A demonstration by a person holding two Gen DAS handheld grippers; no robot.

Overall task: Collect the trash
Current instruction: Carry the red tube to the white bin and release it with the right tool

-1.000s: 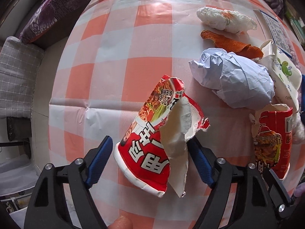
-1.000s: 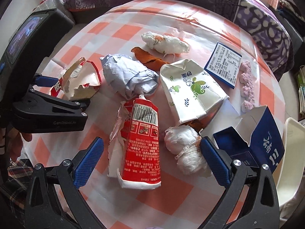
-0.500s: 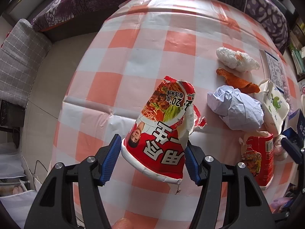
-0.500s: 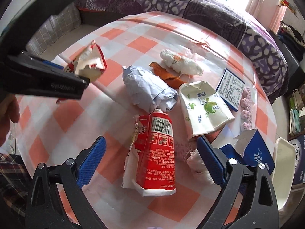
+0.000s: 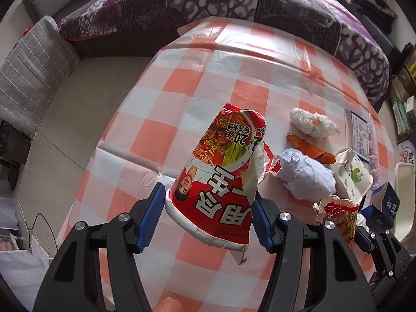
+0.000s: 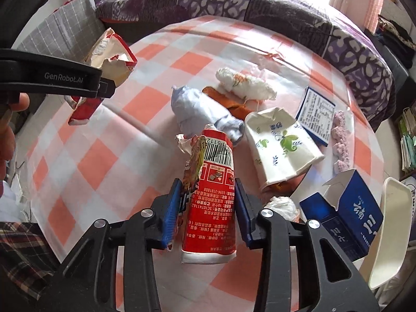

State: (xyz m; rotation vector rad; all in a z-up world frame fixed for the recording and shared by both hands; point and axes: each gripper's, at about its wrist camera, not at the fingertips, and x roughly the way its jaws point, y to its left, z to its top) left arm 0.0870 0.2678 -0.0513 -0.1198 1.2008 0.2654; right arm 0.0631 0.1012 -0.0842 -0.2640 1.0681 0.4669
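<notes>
My left gripper point(image 5: 208, 215) is shut on a torn red noodle cup point(image 5: 223, 171) and holds it above the checked tablecloth point(image 5: 182, 83). It also shows in the right wrist view point(image 6: 109, 59), lifted at the left. My right gripper point(image 6: 208, 208) is shut on a second torn red noodle cup piece point(image 6: 210, 200) with a barcode, raised off the table. That piece also shows in the left wrist view point(image 5: 338, 215) at the lower right.
On the table lie a crumpled pale blue paper point(image 6: 202, 111), a white tissue roll point(image 6: 244, 83), an orange peel point(image 6: 228, 101), a squashed white floral cup point(image 6: 280, 143), a leaflet point(image 6: 317, 111), a blue box point(image 6: 348, 215) and a white tray point(image 6: 387, 231). A purple sofa point(image 6: 234, 0) stands behind.
Both grippers closed on their red cup pieces and lifted them off the table. The views rose, showing more of the table and sofa.
</notes>
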